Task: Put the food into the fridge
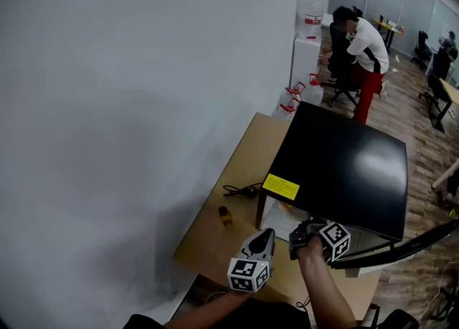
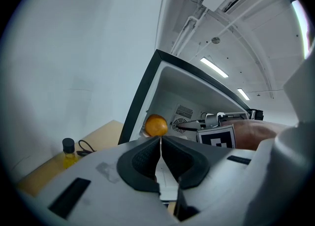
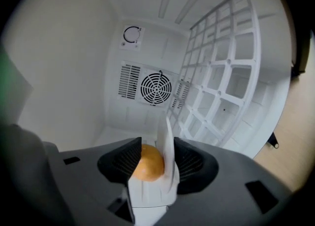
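Note:
The black mini fridge [image 1: 337, 163] stands on a wooden table [image 1: 244, 148] with its door [image 1: 401, 250] swung open toward me. My right gripper [image 3: 156, 147] reaches into the white fridge interior [image 3: 74, 97]. A small orange [image 3: 147, 163] sits low between its spread jaws, against the left pad, with a gap and a white strip on the other side. From the left gripper view the orange [image 2: 156, 125] shows at the fridge mouth, just beyond the right gripper [image 2: 189, 126]. My left gripper [image 2: 161, 144] hangs outside in front of the fridge, shut with nothing in it.
A wire rack [image 3: 221, 82] lines the fridge's right side and a fan grille [image 3: 156, 87] its back. A small yellow bottle [image 1: 225, 215] and a black cable [image 1: 240, 191] lie left of the fridge. The wall runs along the left. A person [image 1: 362, 48] sits far back.

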Tool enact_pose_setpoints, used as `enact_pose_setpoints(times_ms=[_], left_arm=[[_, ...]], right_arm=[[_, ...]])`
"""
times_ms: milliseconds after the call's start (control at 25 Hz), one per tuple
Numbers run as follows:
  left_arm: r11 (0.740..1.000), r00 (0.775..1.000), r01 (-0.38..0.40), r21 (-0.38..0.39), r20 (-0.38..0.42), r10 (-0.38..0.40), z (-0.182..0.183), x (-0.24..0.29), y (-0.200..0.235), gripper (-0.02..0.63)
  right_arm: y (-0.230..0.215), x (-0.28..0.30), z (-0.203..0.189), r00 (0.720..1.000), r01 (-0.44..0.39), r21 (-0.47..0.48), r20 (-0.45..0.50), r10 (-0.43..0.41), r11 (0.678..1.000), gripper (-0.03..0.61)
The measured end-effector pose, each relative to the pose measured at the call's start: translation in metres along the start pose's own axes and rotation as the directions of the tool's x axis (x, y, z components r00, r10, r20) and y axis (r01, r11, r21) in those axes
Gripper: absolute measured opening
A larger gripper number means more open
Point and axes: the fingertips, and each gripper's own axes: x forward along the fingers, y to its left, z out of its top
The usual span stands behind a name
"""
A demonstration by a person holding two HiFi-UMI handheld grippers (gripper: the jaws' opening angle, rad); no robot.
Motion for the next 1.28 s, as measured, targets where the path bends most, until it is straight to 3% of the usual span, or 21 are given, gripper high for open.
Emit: enact_pose_setpoints(times_ms=[200,400,600,920,1080,1280], left_arm=[[1.000,1.000,0.007,0.004,-0.011,-0.007,-0.006,-0.001,-0.007,0.021],[0.999,0.999,0.029,0.025,-0.016,-0.029,-0.008,0.009,-0.016,0.021],[0.997,0.999,0.042,0.059,-0.017,-0.041,-0.005,0.020,-0.022,0.021],[0.993,0.998,0.050,0.106,-0.050,-0.045,-0.013,0.044,-0.022,0.021],[0.995,0.998,0.041,0.095,-0.059,-0.035,-0.016,0.045,-0.018,0.021],[0.995,0.998,0.039,0.089,-0.056,-0.034,-0.015,0.040,-0.017,0.021]], right_arm=[[0.002,-0.004,0.003,1.000,0.022,-0.087,-0.015,-0.024,0.996,0.298],[0.006,-0.004,0.002,0.999,-0.008,-0.167,-0.051,-0.001,0.986,0.298],[0.006,-0.006,0.000,0.998,-0.009,-0.159,-0.066,-0.002,0.987,0.296],[0.008,-0.005,-0.001,0.998,-0.021,-0.257,-0.066,0.004,0.966,0.290],[0.007,-0.006,0.001,0.998,-0.004,-0.372,-0.055,-0.017,0.928,0.290],[0.008,-0.005,0.003,0.998,0.021,-0.527,-0.035,-0.046,0.850,0.273]])
